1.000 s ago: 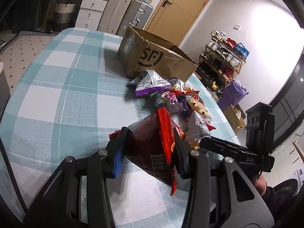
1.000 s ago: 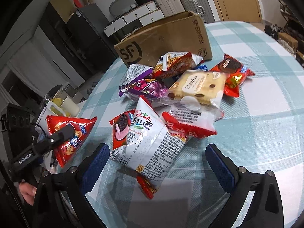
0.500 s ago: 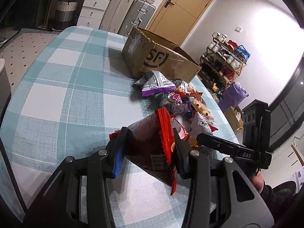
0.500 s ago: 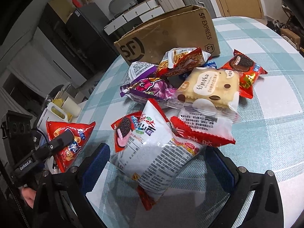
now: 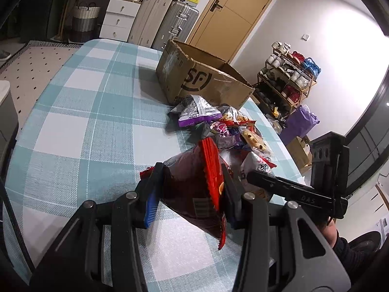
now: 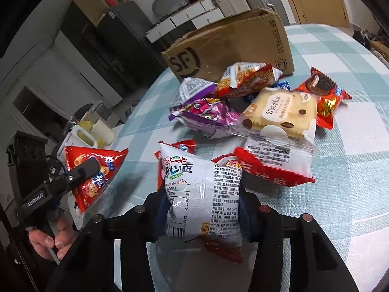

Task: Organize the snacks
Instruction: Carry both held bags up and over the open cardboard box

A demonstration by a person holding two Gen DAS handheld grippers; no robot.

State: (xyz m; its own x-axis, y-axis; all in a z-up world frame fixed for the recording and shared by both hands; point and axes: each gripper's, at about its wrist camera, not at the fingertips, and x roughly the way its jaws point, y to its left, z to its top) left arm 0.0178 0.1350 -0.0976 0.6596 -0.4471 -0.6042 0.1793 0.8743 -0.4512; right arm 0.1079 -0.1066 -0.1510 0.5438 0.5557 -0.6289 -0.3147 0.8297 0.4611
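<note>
1. Snacks lie heaped on the checked surface [image 6: 340,194], between both grippers and a cardboard box [image 6: 231,43].
2. In the heap, a purple bag [image 6: 204,114] sits just beside a clear-wrapped cake [image 6: 279,109]; a red cookie packet [image 6: 321,90] lies behind the cake.
3. The box stands open at the heap's far side; its inside is hidden.
4. Left gripper [image 5: 192,194] is clamped on a red bag [image 5: 194,187].
5. Right gripper [image 6: 201,199] is closing, pads pressing a white noodle packet [image 6: 199,189] above the surface.

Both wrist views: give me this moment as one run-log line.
left tool: shut on red snack bag | right tool: closing on white noodle packet | cardboard box: behind pile
</note>
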